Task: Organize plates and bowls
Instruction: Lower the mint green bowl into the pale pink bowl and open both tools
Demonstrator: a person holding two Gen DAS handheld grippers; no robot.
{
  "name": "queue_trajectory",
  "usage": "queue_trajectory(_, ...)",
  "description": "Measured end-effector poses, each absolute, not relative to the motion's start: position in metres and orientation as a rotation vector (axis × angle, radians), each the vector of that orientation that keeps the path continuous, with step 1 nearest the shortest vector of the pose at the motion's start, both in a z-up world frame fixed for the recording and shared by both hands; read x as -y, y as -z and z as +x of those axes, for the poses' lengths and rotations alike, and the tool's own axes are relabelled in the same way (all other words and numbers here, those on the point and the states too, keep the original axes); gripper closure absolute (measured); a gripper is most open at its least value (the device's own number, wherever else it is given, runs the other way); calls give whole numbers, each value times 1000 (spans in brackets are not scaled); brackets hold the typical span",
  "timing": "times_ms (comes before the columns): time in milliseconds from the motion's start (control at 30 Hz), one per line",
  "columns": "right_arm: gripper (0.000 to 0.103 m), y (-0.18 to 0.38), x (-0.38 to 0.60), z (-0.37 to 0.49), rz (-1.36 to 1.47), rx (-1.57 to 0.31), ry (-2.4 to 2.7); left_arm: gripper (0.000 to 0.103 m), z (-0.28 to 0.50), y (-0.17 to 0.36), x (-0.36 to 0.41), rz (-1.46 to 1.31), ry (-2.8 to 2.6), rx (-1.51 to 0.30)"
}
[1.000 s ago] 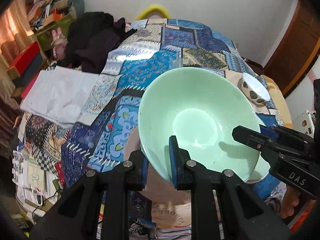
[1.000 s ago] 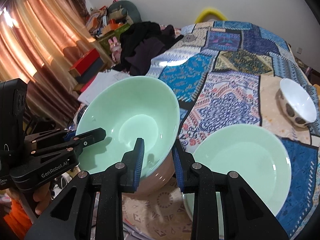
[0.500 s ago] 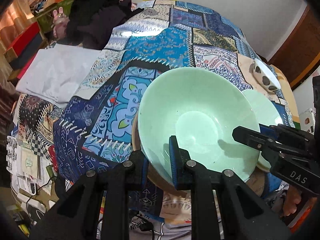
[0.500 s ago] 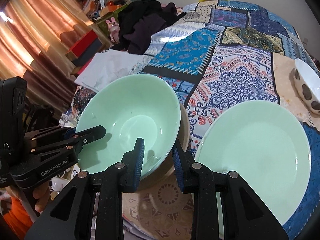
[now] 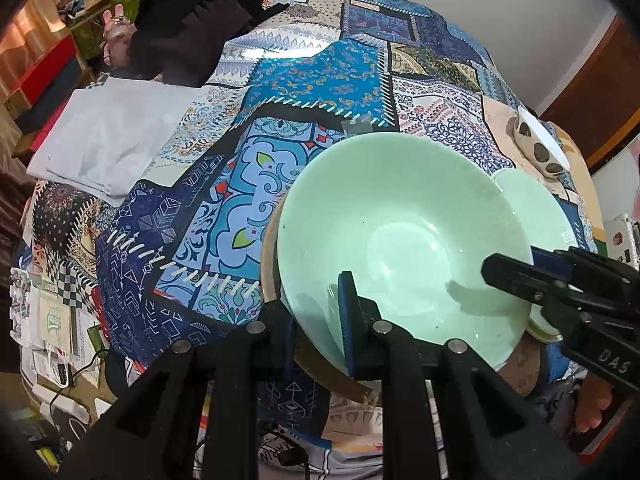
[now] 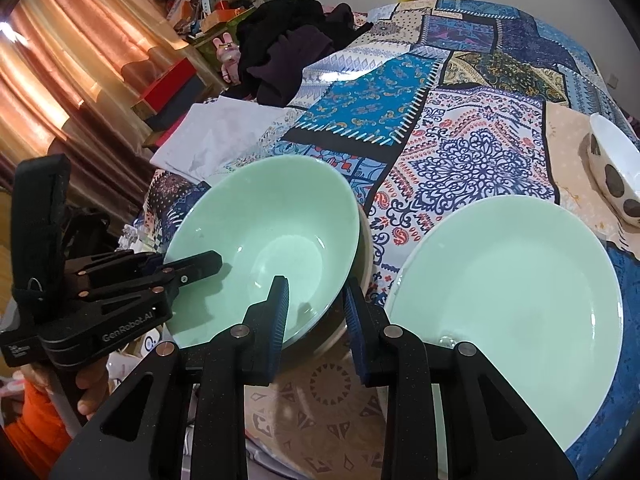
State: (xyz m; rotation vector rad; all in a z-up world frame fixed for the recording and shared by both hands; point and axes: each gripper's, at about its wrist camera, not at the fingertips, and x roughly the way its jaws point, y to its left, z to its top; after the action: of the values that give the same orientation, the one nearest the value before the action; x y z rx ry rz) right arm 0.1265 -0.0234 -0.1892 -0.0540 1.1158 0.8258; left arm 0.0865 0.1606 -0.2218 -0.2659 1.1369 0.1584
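Nearest to us, the left tongs (image 5: pixel 320 320) are clenched on the near rim of the green bowl (image 5: pixel 400 240), one blue pad inside the bowl and the other outside it. The right tongs (image 6: pixel 316 312) grasp the same bowl on its other side, also with one pad inside and one outside. We see the bowl sitting tilted in a brown bowl (image 6: pixel 365 248), of which only the rim shows beneath it, at the near edge of the patchwork-covered worktop (image 6: pixel 460 152). Just beside it, to the right, the green plate (image 6: pixel 508 304) lies flat on the cloth. Further back on the right, a white bowl with dark spots (image 6: pixel 612 172) leans on its side. At the far left of the worktop we notice a folded white cloth (image 5: pixel 108 136) and a heap of dark clothes (image 6: pixel 288 44).
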Motion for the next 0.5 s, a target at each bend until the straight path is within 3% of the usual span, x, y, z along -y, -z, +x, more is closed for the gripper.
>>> queue_trajectory(500, 77, 173, 48, 131, -28, -1052, -802, 84, 90, 213, -156, -220, -188, -1146)
